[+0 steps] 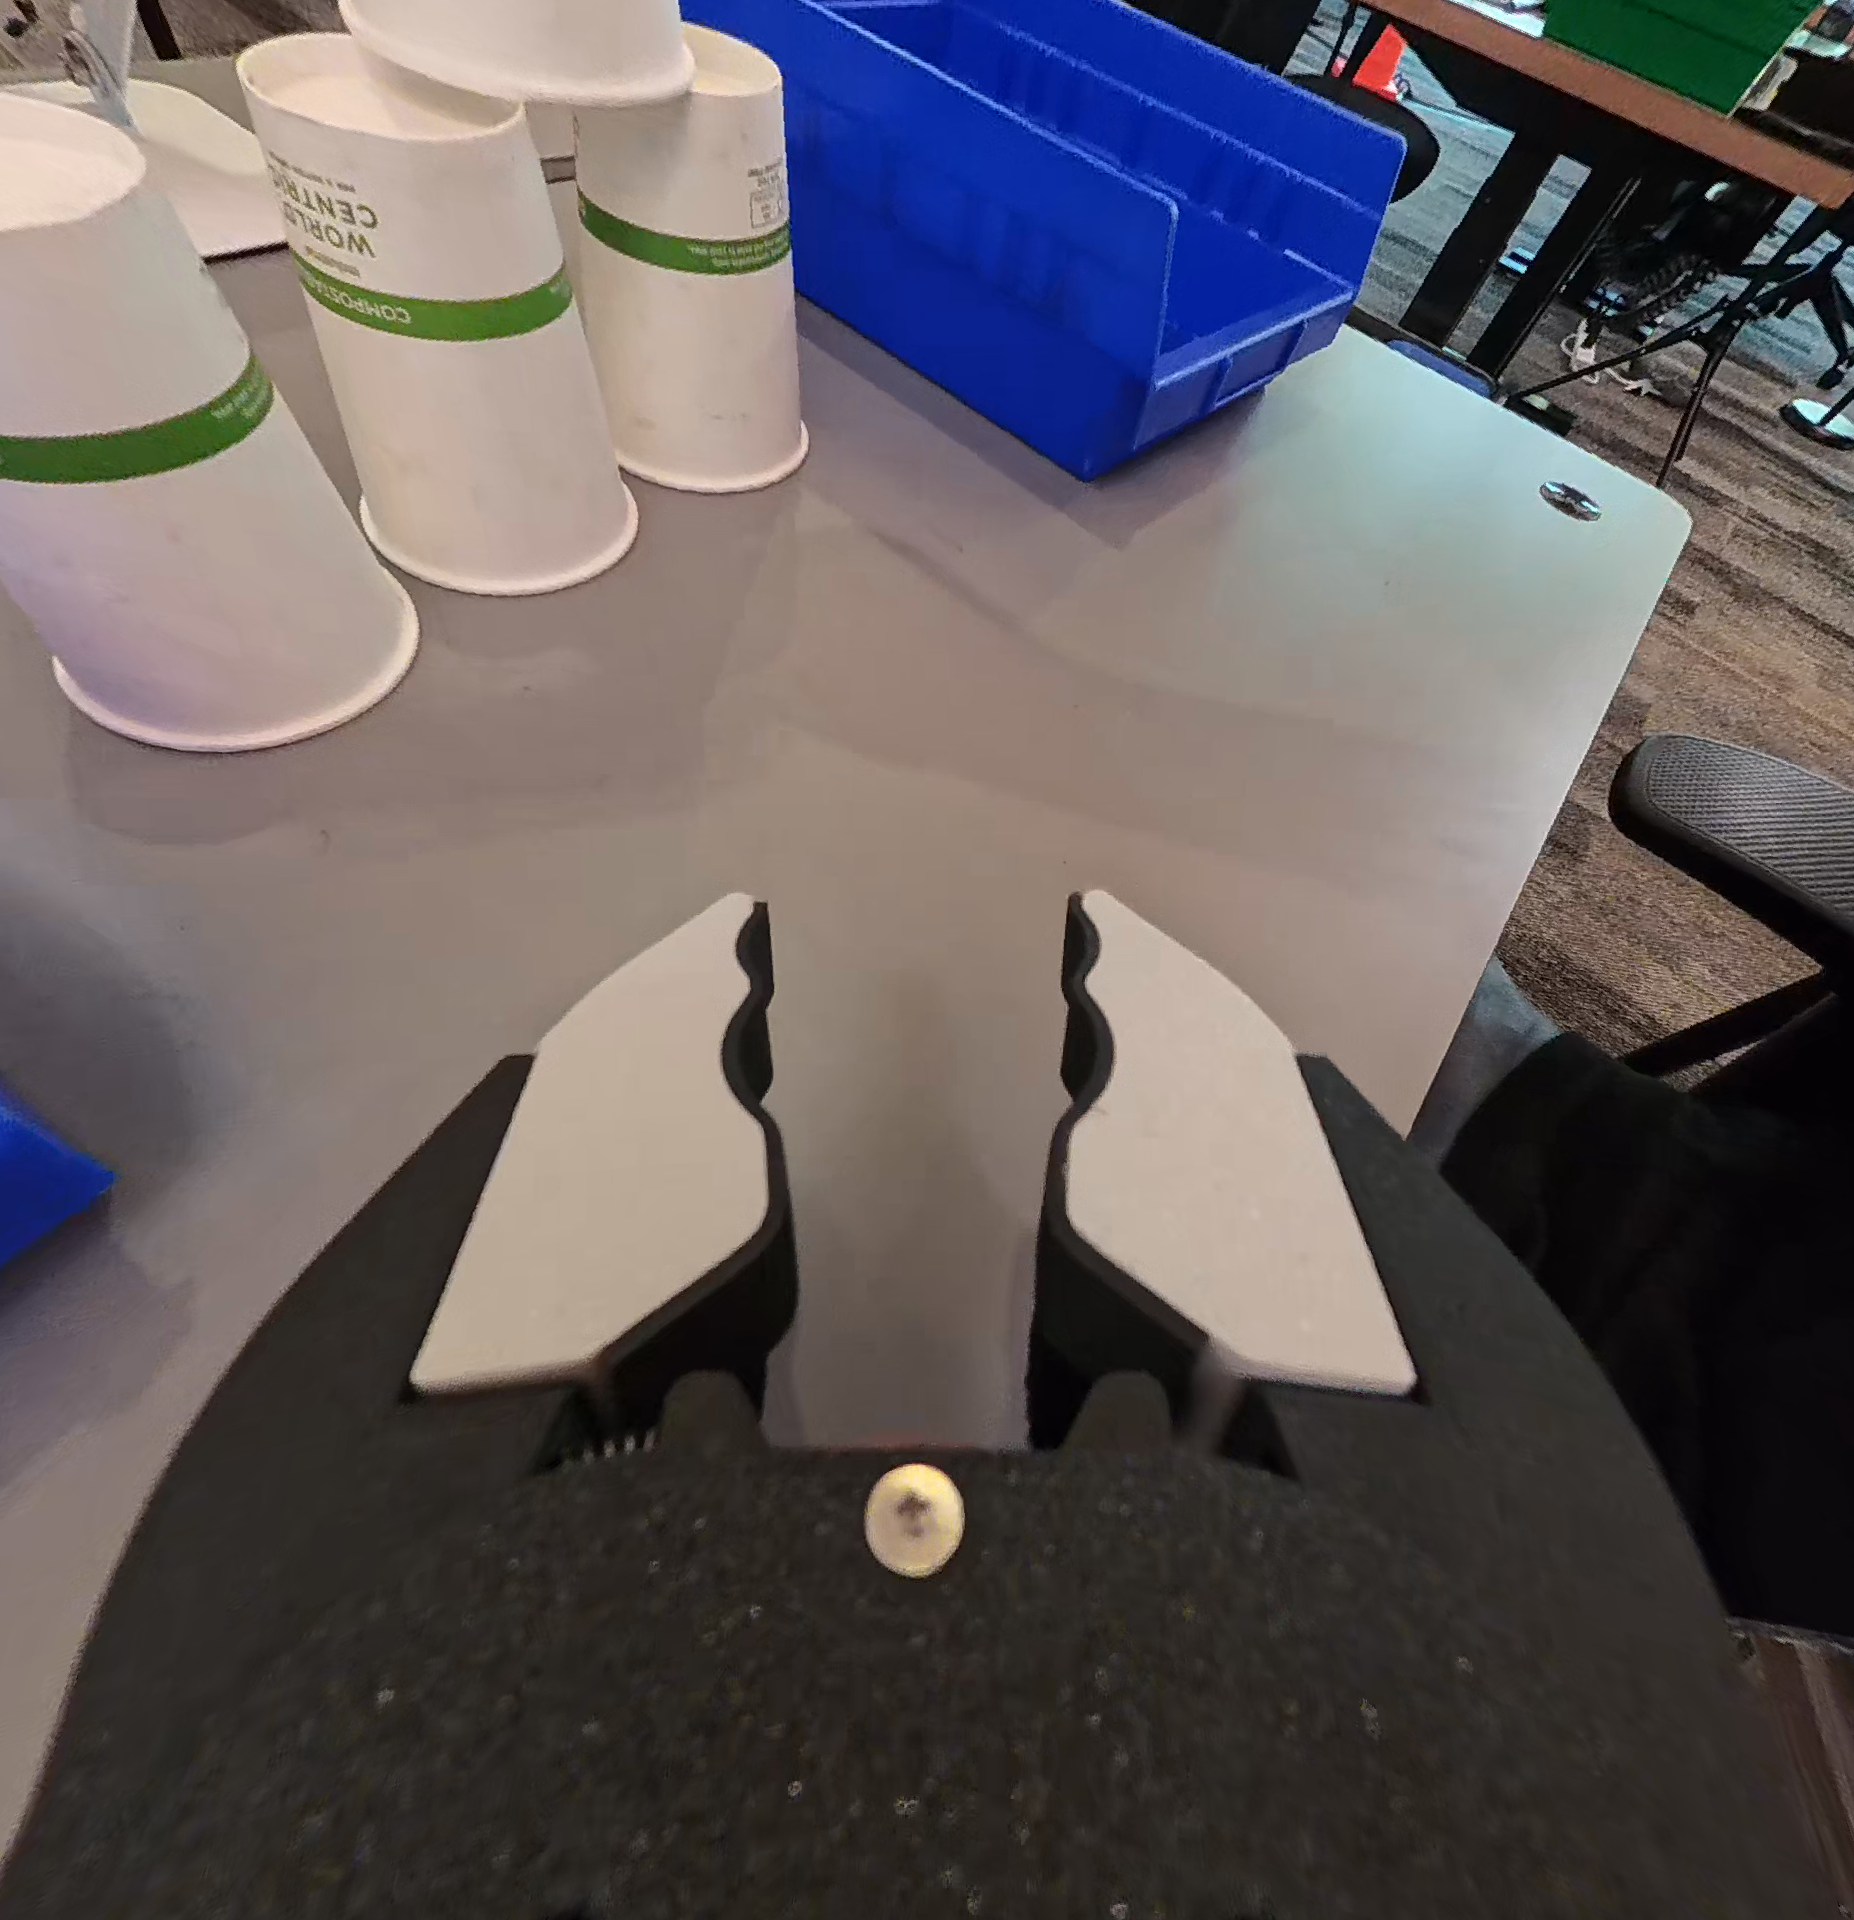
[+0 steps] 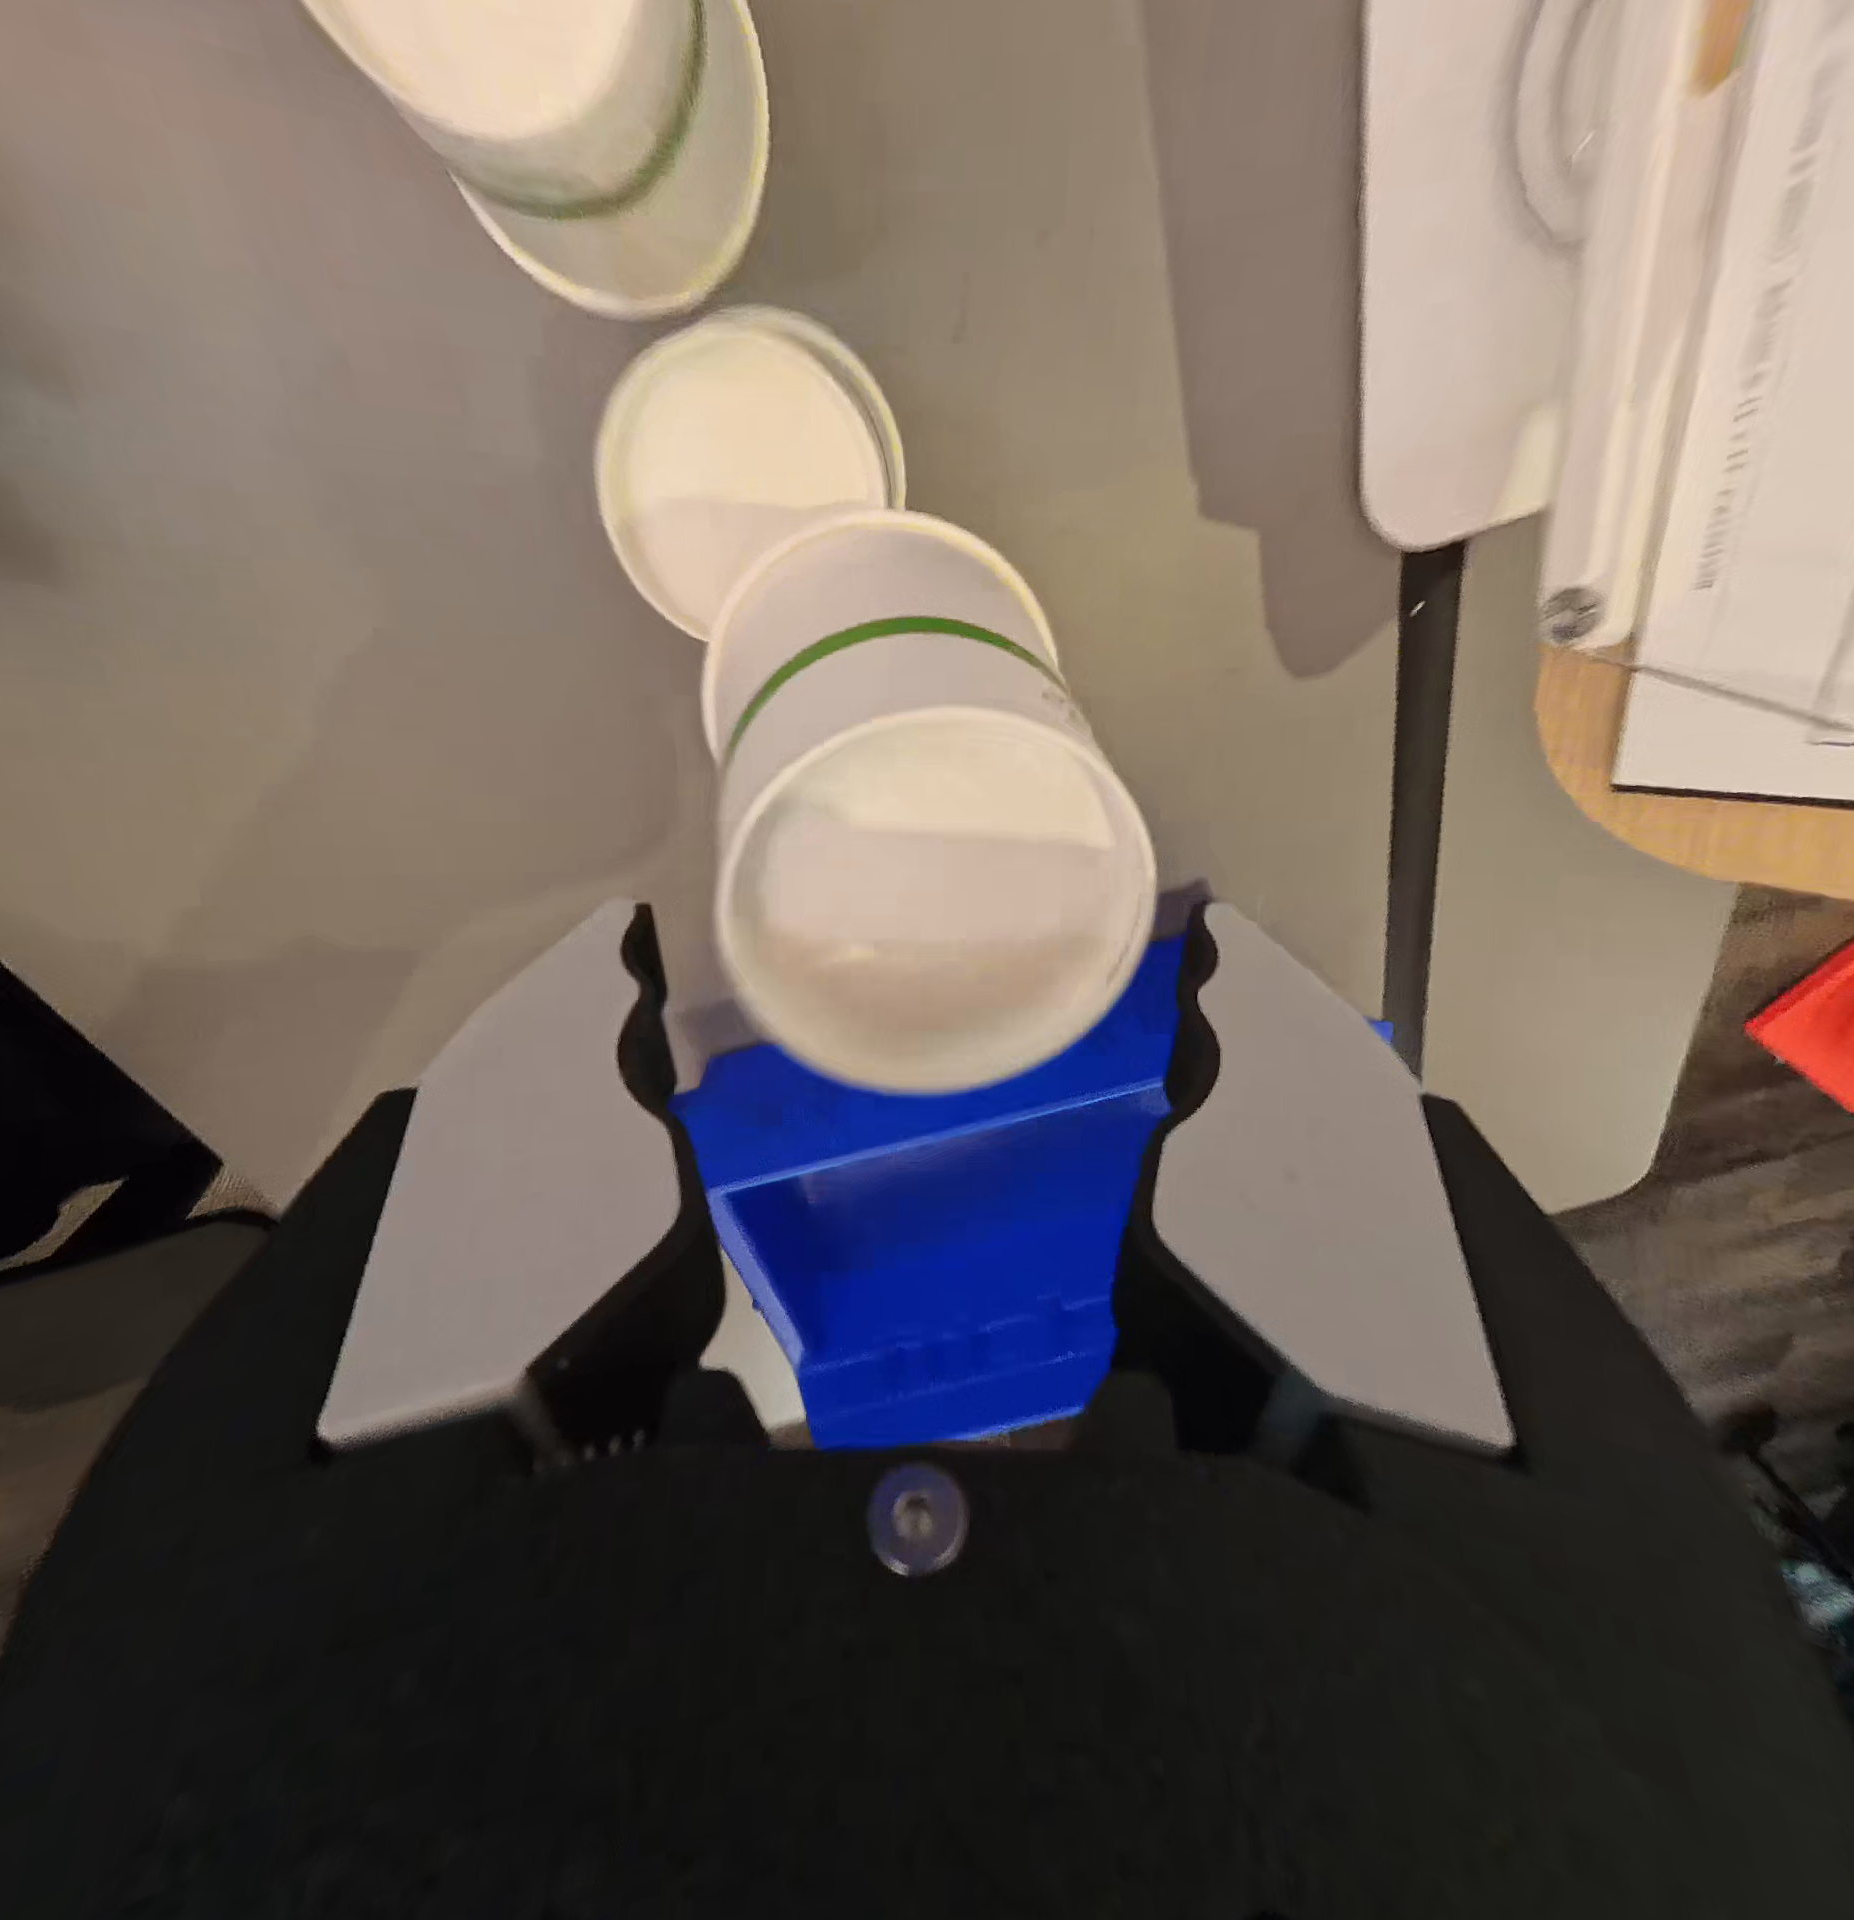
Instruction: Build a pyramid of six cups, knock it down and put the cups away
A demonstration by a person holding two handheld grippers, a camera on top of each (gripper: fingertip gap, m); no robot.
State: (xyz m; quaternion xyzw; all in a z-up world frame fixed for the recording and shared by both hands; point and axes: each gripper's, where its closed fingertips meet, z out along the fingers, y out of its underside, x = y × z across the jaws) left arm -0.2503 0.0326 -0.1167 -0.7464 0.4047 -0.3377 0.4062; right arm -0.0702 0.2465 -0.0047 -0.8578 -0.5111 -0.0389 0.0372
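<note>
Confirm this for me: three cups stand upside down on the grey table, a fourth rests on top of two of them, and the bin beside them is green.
One detail is wrong: the bin beside the cups is blue, not green, as the left wrist view shows. The rest stands: three upside down on the grey table, a fourth cup on top.

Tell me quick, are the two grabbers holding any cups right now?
Left gripper: open, holding nothing, fingers above the bare table.
Right gripper: open, holding nothing.
</note>
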